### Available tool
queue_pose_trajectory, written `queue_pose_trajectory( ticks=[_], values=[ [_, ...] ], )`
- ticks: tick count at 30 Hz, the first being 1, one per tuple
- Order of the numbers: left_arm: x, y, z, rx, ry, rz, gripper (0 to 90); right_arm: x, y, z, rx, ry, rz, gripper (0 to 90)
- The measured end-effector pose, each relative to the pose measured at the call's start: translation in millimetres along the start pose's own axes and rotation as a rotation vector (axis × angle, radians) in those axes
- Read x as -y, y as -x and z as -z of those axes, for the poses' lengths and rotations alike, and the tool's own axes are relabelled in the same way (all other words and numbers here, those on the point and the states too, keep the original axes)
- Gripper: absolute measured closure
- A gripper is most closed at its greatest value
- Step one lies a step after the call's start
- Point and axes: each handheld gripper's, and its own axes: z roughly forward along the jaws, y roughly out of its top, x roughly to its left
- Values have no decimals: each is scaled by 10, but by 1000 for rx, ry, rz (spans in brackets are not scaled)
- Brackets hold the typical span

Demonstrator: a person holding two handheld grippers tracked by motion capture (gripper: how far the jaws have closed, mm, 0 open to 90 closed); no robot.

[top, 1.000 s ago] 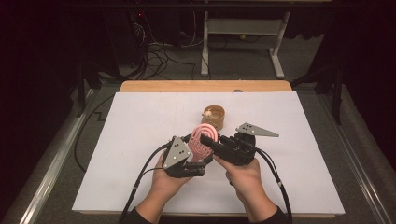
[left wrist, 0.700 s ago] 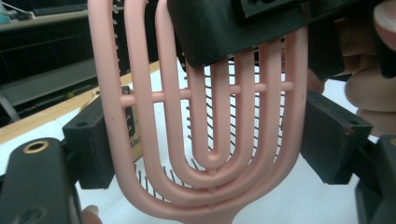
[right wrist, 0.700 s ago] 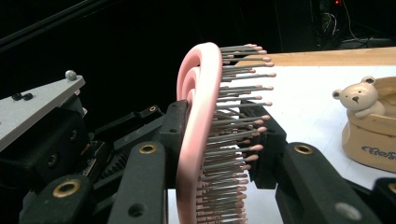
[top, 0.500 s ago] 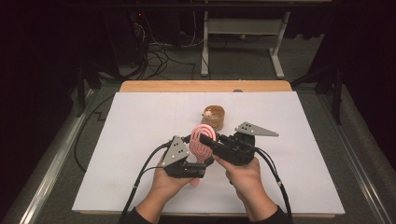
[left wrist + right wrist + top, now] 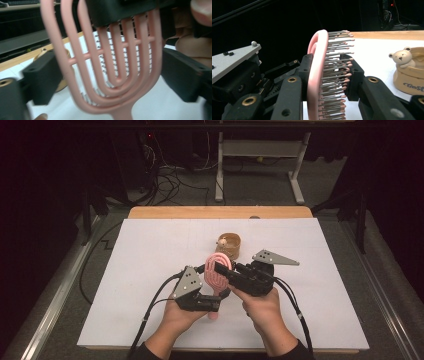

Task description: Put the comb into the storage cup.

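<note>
Hairbrush [image 5: 216, 270], pink and vented, stands upright above the white table cover [image 5: 140, 270], head up, handle pointing down toward the person, right in the middle between the two grippers. In the right gripper view its bristles [image 5: 335, 75] face toward the cup side, and the right gripper [image 5: 329, 75] is clamped on the head, one jaw flat on the pink back, the other pressed into the bristles. In the left gripper view the left gripper [image 5: 110, 72] has its jaws standing on either side of the brush head, and they have just been opening; the blur makes it hard to say, but the jaws look clear of the pink frame. Both hands [image 5: 182, 312] come in from the table's near edge, close together. Just beyond the brush, a tan ceramic cup [image 5: 230, 245] with a small bear figure [image 5: 400, 58] on its rim sits on the cover.
</note>
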Motion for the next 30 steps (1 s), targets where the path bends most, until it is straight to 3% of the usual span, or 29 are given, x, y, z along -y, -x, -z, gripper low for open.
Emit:
queue_pose_trajectory(
  ticks=[9,11,18,30],
  values=[
    [-1,-9,3,16,1,13,45,-50,14,46,7,15,6,673],
    [-2,-14,1,18,-5,22,0,-59,18,57,9,19,6,673],
    [-16,-26,52,27,2,26,0,-98,44,106,20,33,10,674],
    [32,-229,303,-21,-8,54,0,-152,88,201,46,56,17,673]
  ],
)
